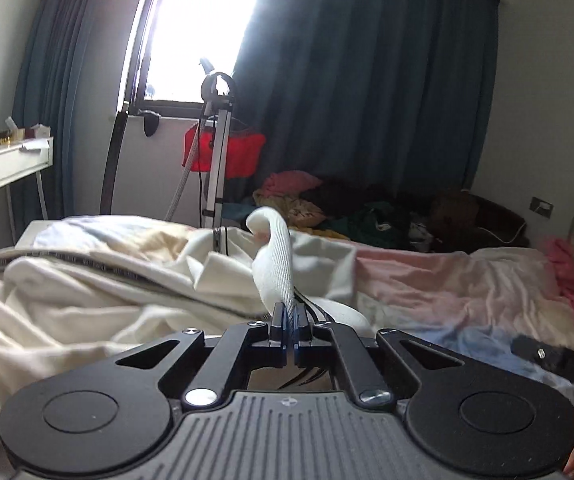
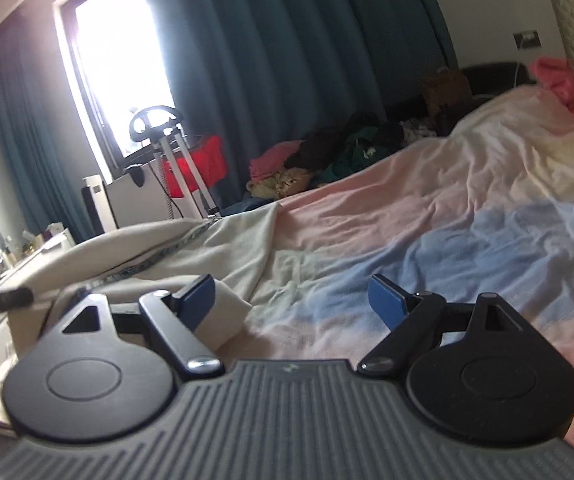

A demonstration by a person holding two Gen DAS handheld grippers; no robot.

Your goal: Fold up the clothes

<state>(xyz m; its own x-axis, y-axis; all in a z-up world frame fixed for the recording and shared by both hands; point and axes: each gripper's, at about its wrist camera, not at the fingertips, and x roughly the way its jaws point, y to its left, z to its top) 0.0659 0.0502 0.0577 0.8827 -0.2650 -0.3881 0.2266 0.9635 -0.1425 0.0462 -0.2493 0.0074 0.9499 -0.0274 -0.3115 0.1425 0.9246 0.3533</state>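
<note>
Bed [image 2: 427,216] under pink-and-blue sheet carries your cream garment [image 1: 87,280], crumpled on its left side, dark patterned trim along one seam. Your left gripper [image 1: 289,320] has jaws clamped on a white ribbed strip [image 1: 277,256] that stands upright. Right gripper [image 2: 293,300] jaws spread wide, holding nothing.

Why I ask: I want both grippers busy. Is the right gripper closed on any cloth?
No: the right gripper stands wide open over the bedsheet, nothing between its blue pads.
</note>
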